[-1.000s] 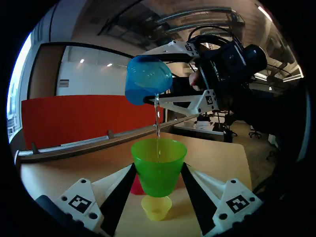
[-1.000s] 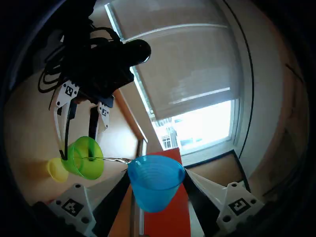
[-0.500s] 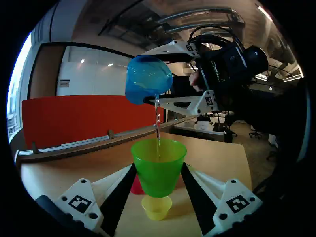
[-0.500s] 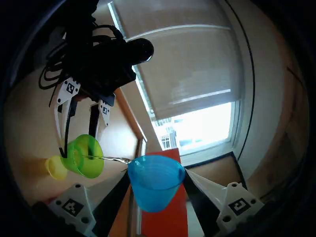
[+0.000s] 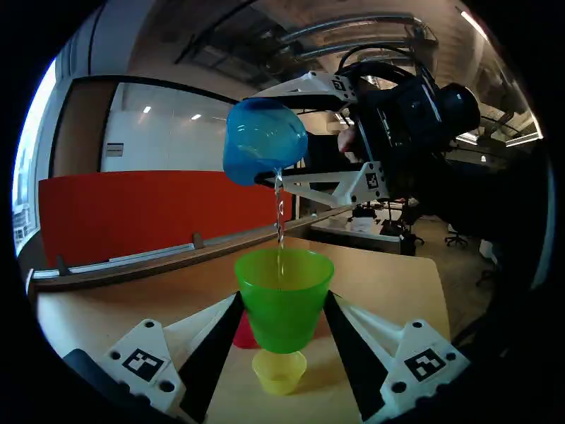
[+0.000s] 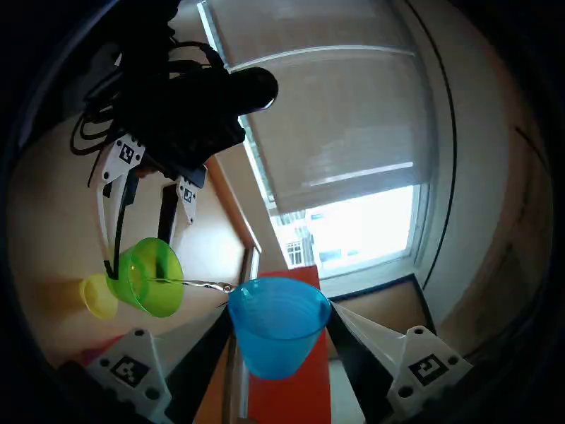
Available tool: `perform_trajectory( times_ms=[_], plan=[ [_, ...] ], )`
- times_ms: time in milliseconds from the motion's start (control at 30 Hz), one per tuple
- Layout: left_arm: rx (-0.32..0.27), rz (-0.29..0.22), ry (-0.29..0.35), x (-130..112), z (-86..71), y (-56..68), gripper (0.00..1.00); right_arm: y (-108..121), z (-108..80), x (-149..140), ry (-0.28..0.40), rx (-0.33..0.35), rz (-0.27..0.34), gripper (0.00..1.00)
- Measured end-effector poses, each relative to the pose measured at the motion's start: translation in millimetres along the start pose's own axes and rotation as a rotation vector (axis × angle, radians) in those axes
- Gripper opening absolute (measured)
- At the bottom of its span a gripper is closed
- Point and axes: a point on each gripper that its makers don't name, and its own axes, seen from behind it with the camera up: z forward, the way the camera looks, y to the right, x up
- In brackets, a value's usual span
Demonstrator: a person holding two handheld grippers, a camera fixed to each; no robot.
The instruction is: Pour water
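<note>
Though the green cup (image 5: pixel 284 311) hides most of a red cup (image 5: pixel 244 336) behind it, we see the left gripper (image 5: pixel 282 300) pinching the green one upright. The right gripper (image 6: pixel 280 311) pinches the tilted blue cup (image 6: pixel 277 340) above, water (image 5: pixel 280 212) streaming into the green cup.

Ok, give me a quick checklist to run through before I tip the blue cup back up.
1. Is the right gripper shut on the blue cup: ok.
2. Is the left gripper shut on the green cup: ok.
3. Does the water stream land inside the green cup's rim: ok.
4. Is the green cup upright: ok.
5. Water level in the green cup: cannot tell.
6. Is the yellow cup out of the stream: ok.
</note>
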Motion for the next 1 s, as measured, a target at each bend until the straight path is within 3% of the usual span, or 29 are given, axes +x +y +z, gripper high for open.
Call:
perform_trajectory(
  times_ms=[1000],
  plan=[
    [-0.001,-0.002,0.002,0.3,0.3,-0.6,0.81,3.8,-0.8,-0.4,-0.008,-0.014,-0.069,0.92]
  ],
)
